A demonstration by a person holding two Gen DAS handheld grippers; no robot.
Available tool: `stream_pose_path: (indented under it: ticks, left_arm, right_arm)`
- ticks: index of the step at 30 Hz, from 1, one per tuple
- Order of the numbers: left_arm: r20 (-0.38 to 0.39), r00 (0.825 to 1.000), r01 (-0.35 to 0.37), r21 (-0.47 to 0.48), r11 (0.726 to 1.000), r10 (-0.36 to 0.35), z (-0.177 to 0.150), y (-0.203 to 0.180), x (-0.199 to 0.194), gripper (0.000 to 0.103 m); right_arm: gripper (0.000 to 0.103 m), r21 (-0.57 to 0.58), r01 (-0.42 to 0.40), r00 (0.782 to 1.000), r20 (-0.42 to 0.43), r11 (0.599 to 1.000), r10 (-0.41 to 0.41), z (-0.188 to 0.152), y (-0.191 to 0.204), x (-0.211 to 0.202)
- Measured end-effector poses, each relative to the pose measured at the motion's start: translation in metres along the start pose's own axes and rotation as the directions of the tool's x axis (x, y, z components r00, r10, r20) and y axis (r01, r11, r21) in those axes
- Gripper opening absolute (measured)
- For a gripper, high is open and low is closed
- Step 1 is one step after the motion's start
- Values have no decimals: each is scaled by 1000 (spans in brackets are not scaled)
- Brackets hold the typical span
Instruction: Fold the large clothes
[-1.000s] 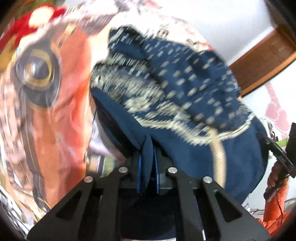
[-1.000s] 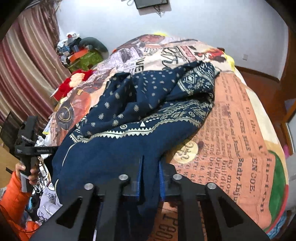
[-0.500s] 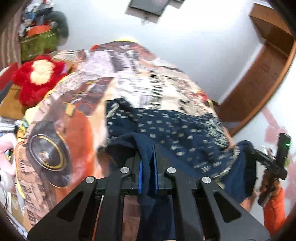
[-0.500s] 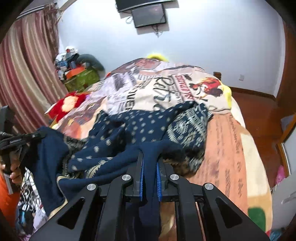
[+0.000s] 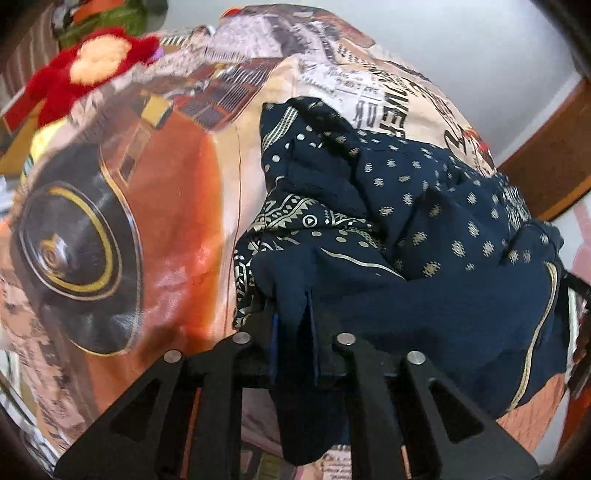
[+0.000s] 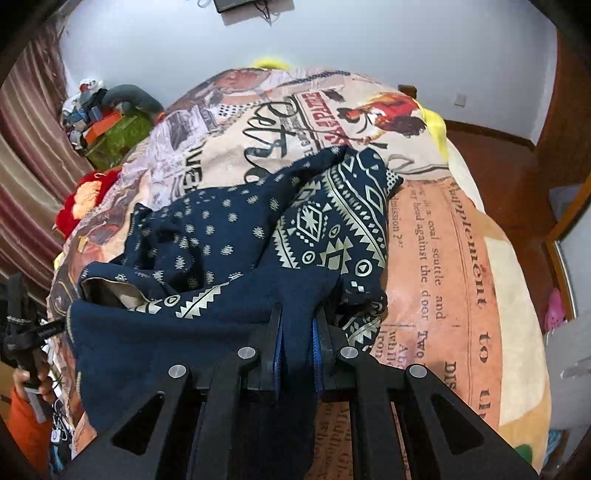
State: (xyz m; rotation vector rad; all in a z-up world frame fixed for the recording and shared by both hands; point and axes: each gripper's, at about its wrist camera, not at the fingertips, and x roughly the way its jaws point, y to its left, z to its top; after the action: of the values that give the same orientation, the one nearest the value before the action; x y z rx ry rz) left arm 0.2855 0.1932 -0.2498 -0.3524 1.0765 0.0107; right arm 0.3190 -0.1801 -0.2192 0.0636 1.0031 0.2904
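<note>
A navy garment (image 5: 443,221) with cream dots and geometric borders lies bunched on the printed bedspread (image 5: 166,221). My left gripper (image 5: 293,317) has a fold of its plain navy edge between the blue pads, and its jaws are opening. In the right wrist view the garment (image 6: 229,229) spreads across the bedspread (image 6: 461,258). There my right gripper (image 6: 297,325) pinches another fold of the same edge, its jaws also easing apart. The edge hangs stretched between both grippers. At that view's left edge a hand in an orange sleeve holds the left gripper's handle (image 6: 22,332).
A red plush toy (image 5: 92,66) lies at the bed's far left corner, also seen as the red toy (image 6: 79,199). Cluttered boxes (image 6: 110,129) stand by striped curtains. A screen (image 6: 240,5) hangs on the white wall. Wooden floor (image 6: 517,177) lies right of the bed.
Both grippers have swung down and across over the bed with the navy edge still between their pads. The left pads stand slightly wider apart than half a second ago.
</note>
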Motion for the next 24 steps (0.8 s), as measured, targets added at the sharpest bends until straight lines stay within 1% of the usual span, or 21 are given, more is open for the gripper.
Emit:
stream_pose_path:
  ticks: [1,2,4,5,6,7,8,9,10,11,14,18,22,24]
  left_arm:
    - [-4,1000,-6,15,1000,6,0,0,-4,21]
    - [-5,1000,-10,21,1000,11,0,1,-8,23]
    - [6,1000,-30,34,999,30,0,4,-19,31]
    - [18,999,-41,41,998,40,-1,5,-26,33]
    - [30,998,-48,47,998,47,-1,6,-32,38]
    - [45,998,-53,48,997,51,-2,9,-40,45]
    - [60,997,-51,43,998,48,-5,11,-48,49]
    - [71,996,-47,37,998,44,-6,13,-52,55]
    - [87,996,-38,26,999,35,-9,17,-59,60]
    - [91,995,-31,19,999,29,-12,19,-63,62]
    - [68,998,0,17,1000,-1,-26,23,-68,63]
    - [7,999,37,21,999,-37,-50,24,-56,63]
    - [-83,992,98,-24,995,-100,-70,20,-28,63]
    - [-103,988,114,-39,993,-118,-72,17,-19,63]
  right_arm:
    - [19,-8,16,1000,-8,1000,-16,-1,1,-6]
    - [23,-13,32,999,-13,999,-33,-1,1,-10]
    - [47,-17,52,999,-8,998,-53,-3,-1,-22]
    - [53,-13,50,999,10,999,-50,-4,-3,-29]
    - [58,-6,43,998,36,999,-42,-7,-6,-40]
    - [59,-1,35,998,46,999,-35,-8,-7,-48]
    - [59,4,25,998,49,1000,-25,-10,-8,-54]
    - [59,12,11,999,52,1000,-11,-15,-8,-62]
    - [59,18,-1,999,54,1000,0,-18,-8,-68]
    - [59,23,-12,998,56,1000,11,-22,-7,-73]
    - [59,22,-31,998,49,999,30,-37,-3,-83]
    - [59,30,-64,998,24,998,63,-61,4,-83]
    - [59,36,-94,995,-11,995,94,-79,13,-73]
    - [59,32,-102,994,-30,994,103,-85,18,-65]
